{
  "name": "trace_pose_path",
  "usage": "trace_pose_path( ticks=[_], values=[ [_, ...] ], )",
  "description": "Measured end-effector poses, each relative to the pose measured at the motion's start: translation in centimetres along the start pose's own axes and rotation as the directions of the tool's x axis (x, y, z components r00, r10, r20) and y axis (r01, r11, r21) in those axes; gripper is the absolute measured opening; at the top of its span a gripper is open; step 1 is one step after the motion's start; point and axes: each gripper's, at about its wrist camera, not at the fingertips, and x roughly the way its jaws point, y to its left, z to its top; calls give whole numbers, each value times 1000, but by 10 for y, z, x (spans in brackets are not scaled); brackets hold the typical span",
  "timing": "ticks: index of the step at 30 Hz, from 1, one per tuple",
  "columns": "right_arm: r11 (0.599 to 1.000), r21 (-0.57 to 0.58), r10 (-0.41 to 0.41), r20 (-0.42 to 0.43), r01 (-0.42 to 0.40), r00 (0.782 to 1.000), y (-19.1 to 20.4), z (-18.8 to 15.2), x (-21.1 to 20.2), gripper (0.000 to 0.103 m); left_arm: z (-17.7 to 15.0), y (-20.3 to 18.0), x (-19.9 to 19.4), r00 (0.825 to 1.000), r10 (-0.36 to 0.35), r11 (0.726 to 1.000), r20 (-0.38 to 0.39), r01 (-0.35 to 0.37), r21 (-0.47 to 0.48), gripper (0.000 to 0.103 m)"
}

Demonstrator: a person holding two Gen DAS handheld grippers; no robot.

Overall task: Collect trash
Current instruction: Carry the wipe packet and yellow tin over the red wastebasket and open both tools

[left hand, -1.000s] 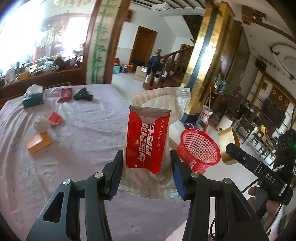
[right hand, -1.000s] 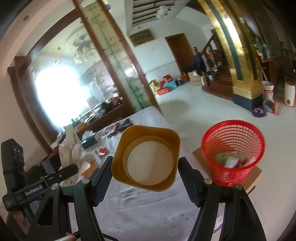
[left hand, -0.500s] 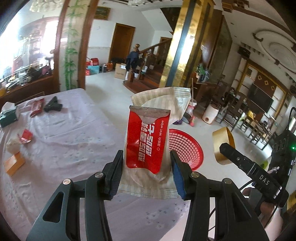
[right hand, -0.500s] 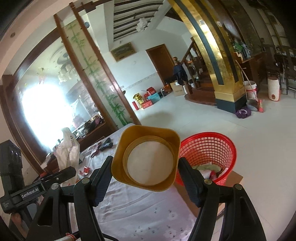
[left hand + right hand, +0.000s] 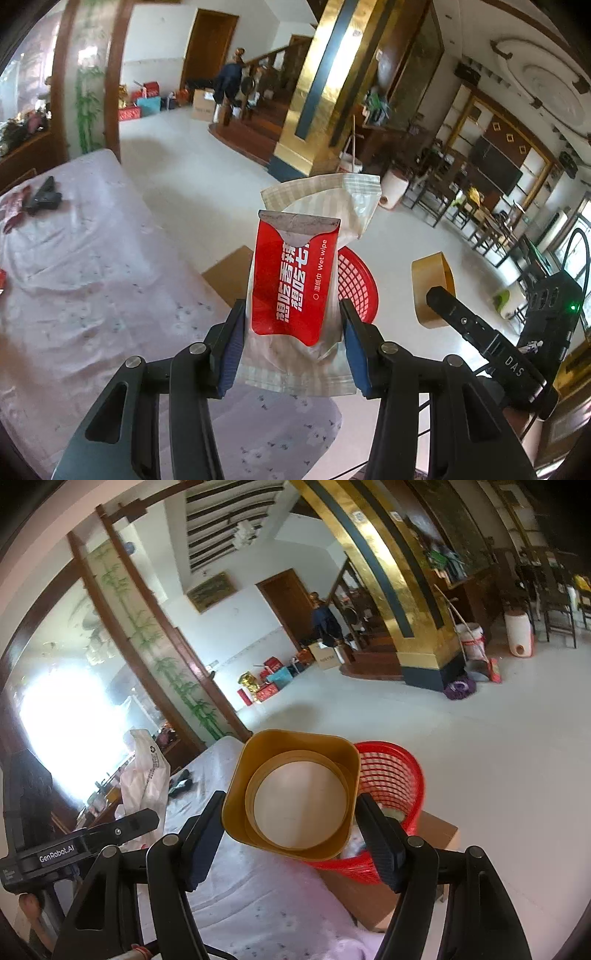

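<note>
Left gripper (image 5: 291, 339) is clamped on a red wet wipe packet (image 5: 295, 280) with a striped pale pouch (image 5: 332, 206) stacked behind it, both pinched between the blue pads at the lower edges so they stand upright and can drop together. Right gripper (image 5: 291, 834) is clamped on a yellow paper cup (image 5: 295, 794), fingers squeezing its sides, open mouth facing the camera, likely gripped sideways so it slips free once released. Red mesh basket (image 5: 391, 775) sits on the floor on a cardboard sheet (image 5: 436, 830), just beside the corner of the table (image 5: 92, 277); it is near, partly hidden behind the held trash in both views, and already has some scraps inside. Both loads look aimed at the basket; judged step: carry to bin, release not yet done. More litter is on the table's far end: a black object (image 5: 42, 195) and red wrappers (image 5: 14, 206). Basket mouth is wide, so dropping should be easy; the light pouch could flutter and miss.
</note>
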Motion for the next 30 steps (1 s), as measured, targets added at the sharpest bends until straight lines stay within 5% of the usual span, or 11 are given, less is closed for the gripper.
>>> trace_pose_path(
  ticks=[12, 30],
  values=[
    [996, 89, 28, -71, -21, 997, -43, 10, 38, 75, 11, -13, 73, 990, -70, 997, -120, 74, 33, 48],
    [991, 137, 27, -160, -5, 987, -59, 18, 89, 75, 14, -14, 142, 967, -50, 998, -252, 60, 32, 48]
  ],
)
